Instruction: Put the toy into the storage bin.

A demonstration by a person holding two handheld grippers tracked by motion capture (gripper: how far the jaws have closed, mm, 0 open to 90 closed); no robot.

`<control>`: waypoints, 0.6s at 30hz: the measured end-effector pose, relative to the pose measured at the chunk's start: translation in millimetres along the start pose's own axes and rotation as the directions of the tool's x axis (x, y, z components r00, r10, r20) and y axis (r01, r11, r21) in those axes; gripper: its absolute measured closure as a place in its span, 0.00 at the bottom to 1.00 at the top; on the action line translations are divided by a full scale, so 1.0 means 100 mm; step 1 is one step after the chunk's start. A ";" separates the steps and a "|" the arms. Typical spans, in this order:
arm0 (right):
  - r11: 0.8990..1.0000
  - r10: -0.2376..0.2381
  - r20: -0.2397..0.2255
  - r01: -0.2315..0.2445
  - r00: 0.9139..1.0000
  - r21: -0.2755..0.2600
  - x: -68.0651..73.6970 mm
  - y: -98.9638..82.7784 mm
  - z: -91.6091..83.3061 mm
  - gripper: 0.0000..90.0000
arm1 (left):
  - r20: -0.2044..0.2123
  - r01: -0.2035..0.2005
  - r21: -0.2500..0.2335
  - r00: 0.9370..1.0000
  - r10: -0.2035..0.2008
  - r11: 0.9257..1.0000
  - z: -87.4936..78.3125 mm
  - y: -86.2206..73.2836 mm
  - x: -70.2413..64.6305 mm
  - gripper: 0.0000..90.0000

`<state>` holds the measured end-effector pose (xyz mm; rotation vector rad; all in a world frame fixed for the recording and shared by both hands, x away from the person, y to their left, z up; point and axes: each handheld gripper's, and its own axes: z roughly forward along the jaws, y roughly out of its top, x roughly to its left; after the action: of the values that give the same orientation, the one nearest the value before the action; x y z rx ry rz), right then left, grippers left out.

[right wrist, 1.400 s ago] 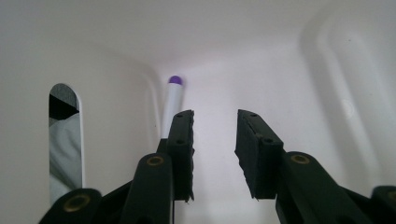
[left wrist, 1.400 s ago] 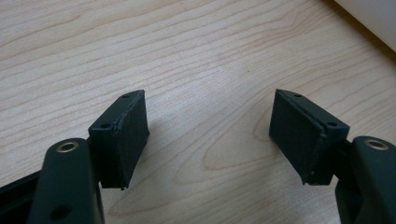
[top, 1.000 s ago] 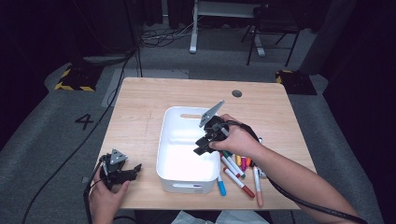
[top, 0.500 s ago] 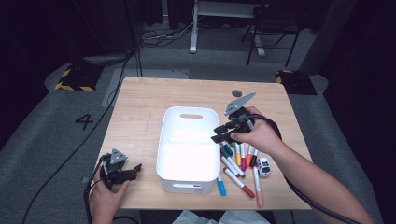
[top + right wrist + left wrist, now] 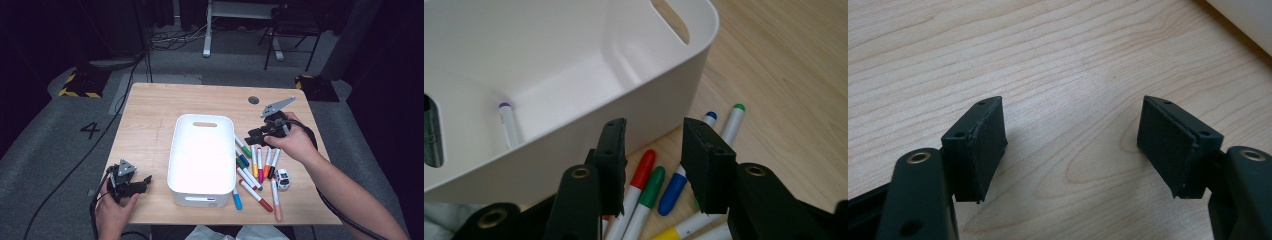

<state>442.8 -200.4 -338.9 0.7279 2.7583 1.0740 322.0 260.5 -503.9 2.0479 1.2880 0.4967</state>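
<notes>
Marker sorting, early stage. One purple-capped marker (image 5: 506, 125) lies inside the white bin (image 5: 203, 150), against its inner wall. The remaining markers (image 5: 257, 167), some ten or so in red, green, blue, orange, pink and yellow, lie in a loose fan on the worktop (image 5: 150, 125) just beside the bin's right wall, with a small white toy car (image 5: 282, 179) at the fan's outer edge. By this count the work is judged barely begun: one piece binned, nearly the whole pile left.

The right tool (image 5: 260, 134) hangs above the far end of the fan, close to the bin's right wall; its jaws have just been closing a little, stand partly parted and hold nothing. In the right gripper view a red marker (image 5: 641, 175), a green marker (image 5: 649, 192) and a blue marker (image 5: 674, 187) lie below the gap. The left tool (image 5: 131, 184) rests near the bin's near-left corner, jaws apart over bare wood and empty.

Room for moving: the bin's tall right wall stands touching or nearly touching the innermost markers, leaving little gap for a jaw on that side. Beyond the bin's far rim the wood is bare. The fan's near end lies close to the worktop's front edge.
</notes>
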 end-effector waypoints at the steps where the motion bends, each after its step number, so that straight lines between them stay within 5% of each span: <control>1: 1.000 0.020 0.007 -0.020 1.000 0.005 -0.02 -0.02 0.00 0.69 | 0.000 0.000 0.000 1.000 0.000 1.000 0.00 0.00 0.00 0.31; 18: 0.996 0.087 0.077 -0.089 0.993 0.023 -0.53 -0.23 0.54 0.71 | 0.004 0.004 0.001 1.000 -0.004 1.000 0.00 0.00 -0.01 0.31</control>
<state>493.7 -206.4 -398.7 0.8830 2.7043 1.0042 321.6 260.1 -504.1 2.0461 1.2902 0.4899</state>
